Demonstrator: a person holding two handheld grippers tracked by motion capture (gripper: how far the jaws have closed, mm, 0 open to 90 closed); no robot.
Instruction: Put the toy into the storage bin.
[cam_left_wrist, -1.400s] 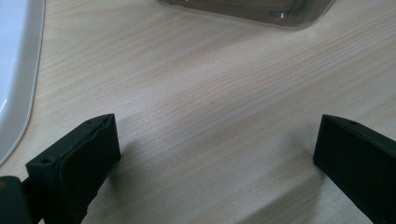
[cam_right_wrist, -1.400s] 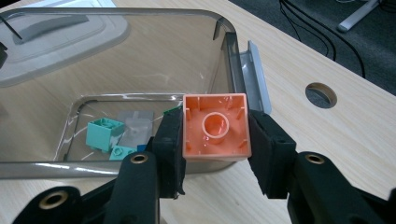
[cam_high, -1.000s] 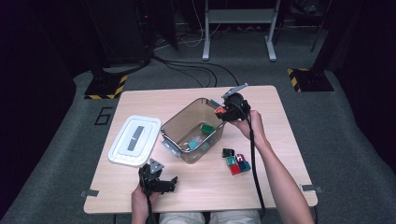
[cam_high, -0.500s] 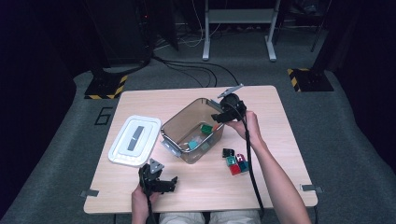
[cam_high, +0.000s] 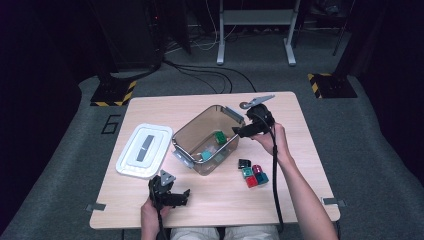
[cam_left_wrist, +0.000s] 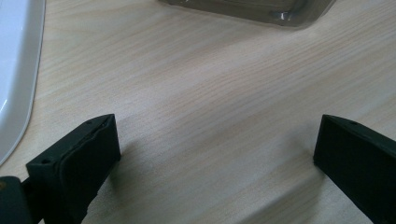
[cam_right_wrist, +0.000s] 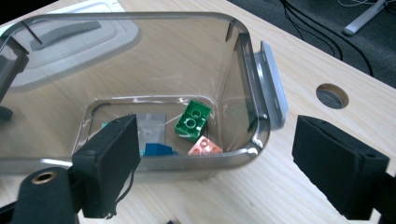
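A clear plastic bin (cam_high: 192, 132) stands mid-table with no lid on. Inside lie a green brick (cam_right_wrist: 194, 120), an orange brick (cam_right_wrist: 205, 147), a blue brick (cam_right_wrist: 159, 149) and a teal one (cam_high: 206, 155). My right gripper (cam_high: 236, 131) hovers at the bin's right rim, pointing into it. Its jaws are open (cam_right_wrist: 218, 140) and hold nothing. My left gripper (cam_high: 181, 196) rests low near the table's front edge. It is open (cam_left_wrist: 215, 140) over bare wood, in front of the bin.
The bin's white lid (cam_high: 145, 150) lies flat left of the bin, and its edge (cam_left_wrist: 14, 70) is close to my left jaw. Several loose bricks (cam_high: 252, 174) cluster on the table right of the bin. A cable hole (cam_right_wrist: 331, 95) is in the table beyond the bin.
The right gripper has drawn back from above the bin to its right rim. The small red-orange thing at its jaws a second ago is gone from them. The left gripper is still.
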